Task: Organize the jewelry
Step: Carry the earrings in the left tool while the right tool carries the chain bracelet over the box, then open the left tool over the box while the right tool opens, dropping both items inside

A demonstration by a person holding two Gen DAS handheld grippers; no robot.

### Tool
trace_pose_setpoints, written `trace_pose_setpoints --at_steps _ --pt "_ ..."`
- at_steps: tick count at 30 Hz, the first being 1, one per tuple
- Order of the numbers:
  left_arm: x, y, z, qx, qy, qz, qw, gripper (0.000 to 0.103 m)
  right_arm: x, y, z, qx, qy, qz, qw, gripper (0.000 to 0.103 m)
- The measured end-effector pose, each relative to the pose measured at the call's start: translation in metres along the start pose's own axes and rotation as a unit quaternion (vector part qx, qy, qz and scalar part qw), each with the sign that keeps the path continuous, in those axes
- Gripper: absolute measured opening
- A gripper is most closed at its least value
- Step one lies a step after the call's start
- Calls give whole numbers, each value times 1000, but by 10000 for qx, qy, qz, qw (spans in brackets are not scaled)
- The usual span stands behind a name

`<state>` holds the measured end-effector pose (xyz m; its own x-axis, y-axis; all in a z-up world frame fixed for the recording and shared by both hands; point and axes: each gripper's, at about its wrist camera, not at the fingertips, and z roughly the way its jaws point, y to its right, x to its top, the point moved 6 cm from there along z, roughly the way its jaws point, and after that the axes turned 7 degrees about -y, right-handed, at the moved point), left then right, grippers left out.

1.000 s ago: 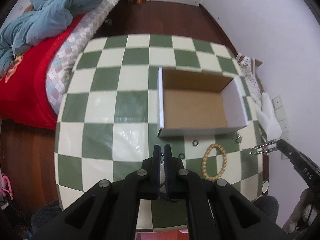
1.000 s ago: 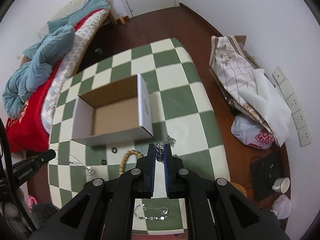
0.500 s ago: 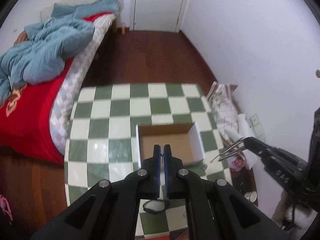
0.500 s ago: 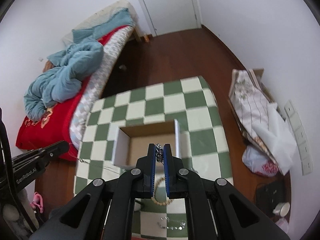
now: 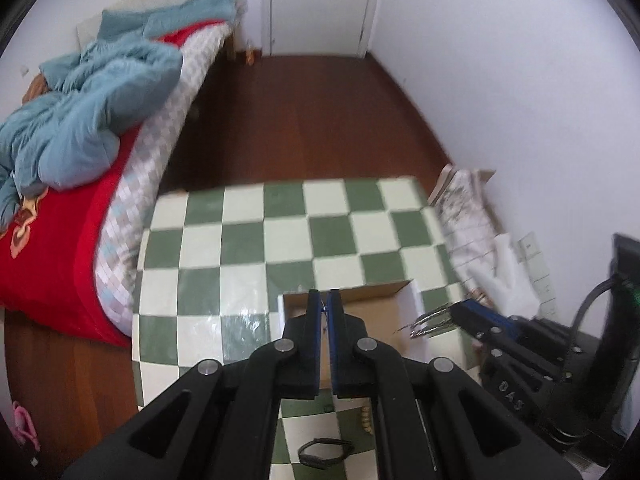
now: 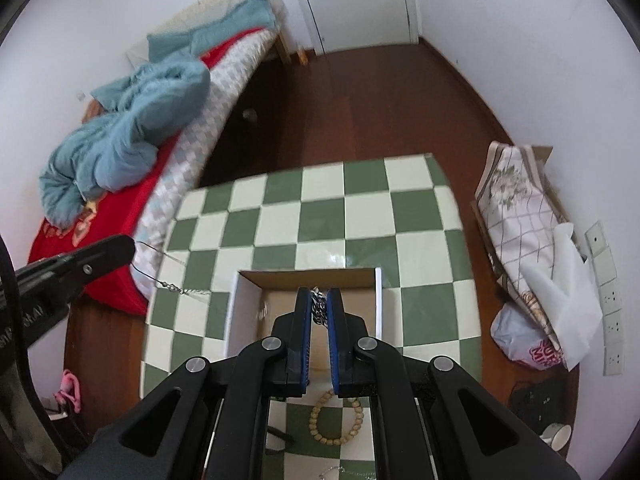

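An open cardboard box (image 5: 412, 296) (image 6: 304, 276), white outside and brown inside, sits on the green-and-white checked table (image 5: 280, 232) (image 6: 320, 200). My left gripper (image 5: 324, 300) (image 6: 130, 246) is shut on a thin chain (image 6: 172, 286) that trails down toward the box's left side. Over the box hangs my right gripper (image 6: 319, 300) (image 5: 456, 312), shut on a chunky silver chain (image 6: 318, 308) (image 5: 428, 322). A wooden bead bracelet (image 6: 336, 420) (image 5: 366, 420), a black band (image 5: 324, 454) and another silver chain (image 6: 340, 470) lie on the near part of the table.
A bed with a red cover and a blue duvet (image 5: 80, 120) runs along the table's left side. Bags and a folded cloth (image 6: 520, 216) lean on the right wall, with a cup (image 6: 556, 436) on the dark wooden floor. A white door (image 5: 320, 4) stands at the far end.
Both grippers have risen and pulled back, each lifting its chain off the table. The box now looks smaller and sits right under the fingertips.
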<state>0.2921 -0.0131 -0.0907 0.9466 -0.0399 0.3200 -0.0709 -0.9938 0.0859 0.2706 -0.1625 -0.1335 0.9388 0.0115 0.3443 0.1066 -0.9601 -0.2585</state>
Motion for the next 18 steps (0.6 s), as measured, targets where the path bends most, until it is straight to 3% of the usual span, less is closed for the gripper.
trace_pose_setpoints --at_steps 7,18 --pt "-17 -12 66 95 -554 -239 9981 1 2 8 68 -293 -550 -65 9980 8" --pt "-22 -23 106 265 -919 -427 9945 3 7 21 118 -648 -985 -118 9930 8"
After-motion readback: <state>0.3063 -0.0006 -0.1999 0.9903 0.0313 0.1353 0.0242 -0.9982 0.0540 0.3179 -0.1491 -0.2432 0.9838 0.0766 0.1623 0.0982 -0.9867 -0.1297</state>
